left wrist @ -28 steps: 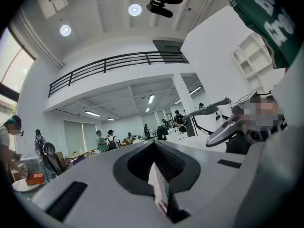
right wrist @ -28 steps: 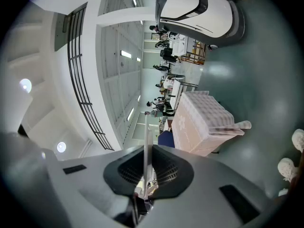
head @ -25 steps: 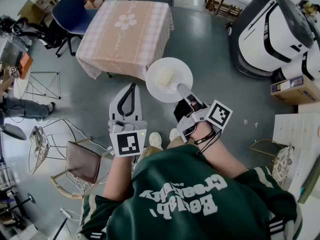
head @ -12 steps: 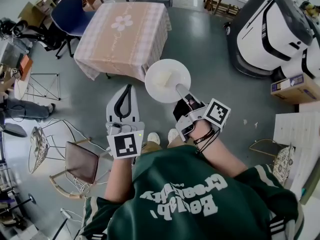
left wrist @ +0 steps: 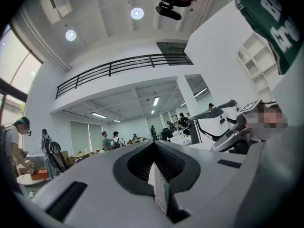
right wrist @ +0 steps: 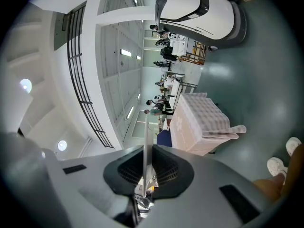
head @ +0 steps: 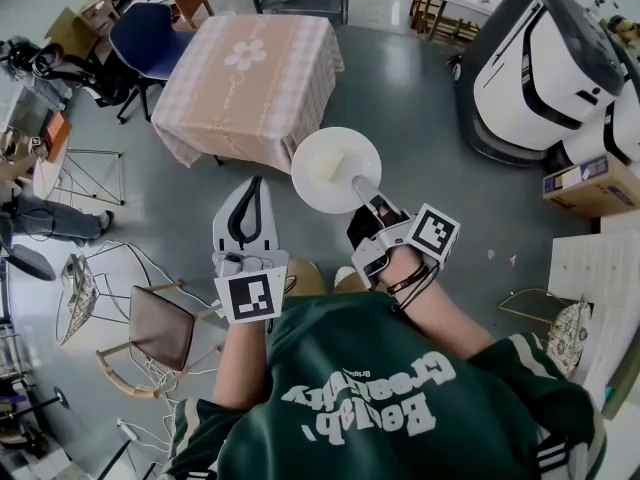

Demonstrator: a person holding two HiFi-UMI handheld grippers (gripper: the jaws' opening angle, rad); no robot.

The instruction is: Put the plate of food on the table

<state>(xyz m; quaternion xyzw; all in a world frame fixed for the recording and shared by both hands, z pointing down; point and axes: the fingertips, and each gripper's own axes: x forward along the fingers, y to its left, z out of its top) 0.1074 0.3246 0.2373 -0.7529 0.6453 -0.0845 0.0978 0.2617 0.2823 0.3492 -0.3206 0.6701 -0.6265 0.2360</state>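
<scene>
My right gripper (head: 363, 184) clamps its jaws on the plate (head: 316, 190) rim so food sits flat, near the surface (head: 260, 98). My left gripper (head: 254, 182) has its jaws pressed together.

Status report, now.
Right tool shut on plate rim. Left tool shut. Plate with food aloft, short of table. Nothing seen in the way.

Grey right gripper (right wrist: 145, 175): jaws closed on the rim of a thin white plate (right wrist: 145, 141), seen edge-on and upright between them. Beyond: a square bench under a pink checked cloth (right wrist: 202, 120), standing on a grey floor (right wrist: 256, 80). A large white-and-black machine (right wrist: 194, 6) at top. White shoes (right wrist: 282, 158) at lower right. Small distant people (right wrist: 156, 103) near the bench.
</scene>
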